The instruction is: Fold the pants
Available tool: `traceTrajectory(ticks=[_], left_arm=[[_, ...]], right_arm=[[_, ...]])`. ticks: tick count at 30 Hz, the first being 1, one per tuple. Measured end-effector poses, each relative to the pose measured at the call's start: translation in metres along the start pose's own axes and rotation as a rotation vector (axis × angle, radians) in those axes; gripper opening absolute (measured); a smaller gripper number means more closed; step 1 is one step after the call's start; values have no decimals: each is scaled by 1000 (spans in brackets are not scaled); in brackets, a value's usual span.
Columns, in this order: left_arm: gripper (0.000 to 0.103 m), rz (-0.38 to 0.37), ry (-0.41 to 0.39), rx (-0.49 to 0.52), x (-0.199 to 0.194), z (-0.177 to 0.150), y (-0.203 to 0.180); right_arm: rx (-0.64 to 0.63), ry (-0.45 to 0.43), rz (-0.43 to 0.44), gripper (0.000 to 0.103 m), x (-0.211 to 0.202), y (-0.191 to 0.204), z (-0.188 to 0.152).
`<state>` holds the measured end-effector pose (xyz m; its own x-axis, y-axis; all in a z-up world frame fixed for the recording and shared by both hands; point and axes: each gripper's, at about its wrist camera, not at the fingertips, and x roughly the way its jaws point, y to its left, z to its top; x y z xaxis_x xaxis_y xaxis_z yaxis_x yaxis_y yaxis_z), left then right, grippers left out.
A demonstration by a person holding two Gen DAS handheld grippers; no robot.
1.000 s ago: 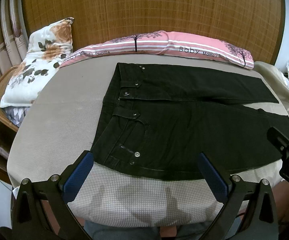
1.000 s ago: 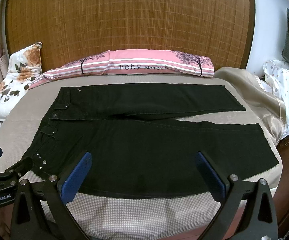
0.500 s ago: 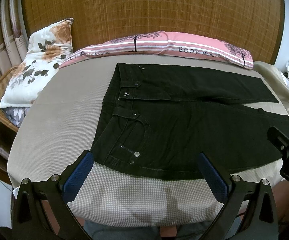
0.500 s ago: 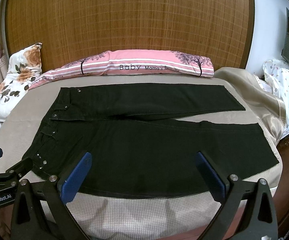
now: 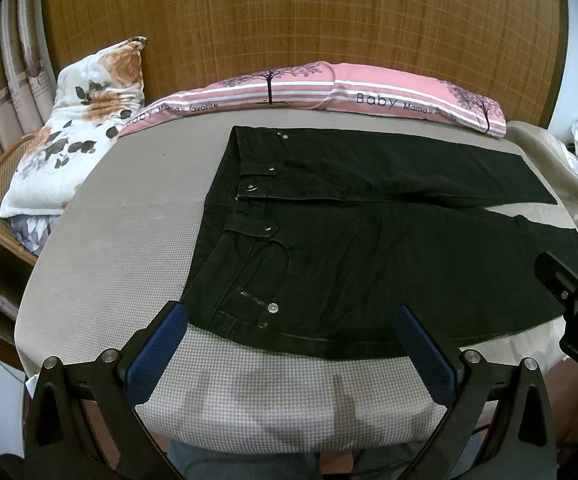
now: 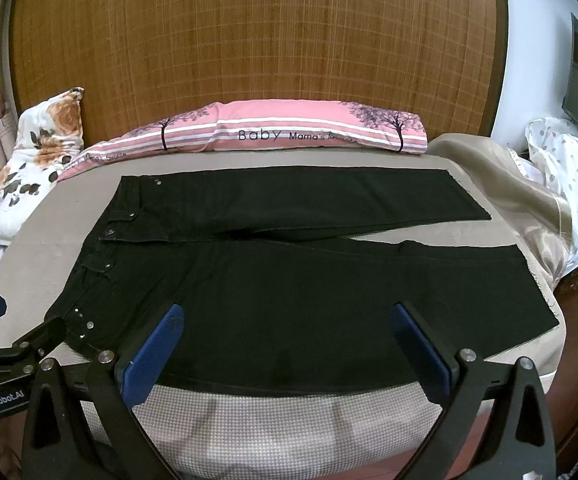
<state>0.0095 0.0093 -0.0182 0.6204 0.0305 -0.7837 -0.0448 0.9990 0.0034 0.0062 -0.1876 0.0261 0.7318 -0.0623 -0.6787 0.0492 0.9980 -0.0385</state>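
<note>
Left wrist view shows the black pants lying flat along the bed, waistband toward its left edge, near leg beside the front edge. Left gripper and right gripper hover with jaws spread wide, holding nothing. Risk: pinching only the top layer, so the leg drags, bunches or slides off the front edge.

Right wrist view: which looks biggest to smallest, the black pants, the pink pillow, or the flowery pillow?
1. black pants, which cover most of the bed
2. pink pillow, long and thin, at the far edge
3. flowery pillow, partly cut off at the left

The pants lie nearer the camera, so true sizes may differ.
</note>
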Motion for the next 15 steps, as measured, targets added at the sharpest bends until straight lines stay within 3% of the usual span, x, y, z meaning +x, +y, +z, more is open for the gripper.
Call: traceTrajectory(ticks=[9,15], left_arm=[[103,0,2,2,0,-1,-1],[103,-32,11,-22,10,10,10]], right_arm=[[14,1,2,102,1,-5,-3],[24,16,72,102,7,-9,-1]])
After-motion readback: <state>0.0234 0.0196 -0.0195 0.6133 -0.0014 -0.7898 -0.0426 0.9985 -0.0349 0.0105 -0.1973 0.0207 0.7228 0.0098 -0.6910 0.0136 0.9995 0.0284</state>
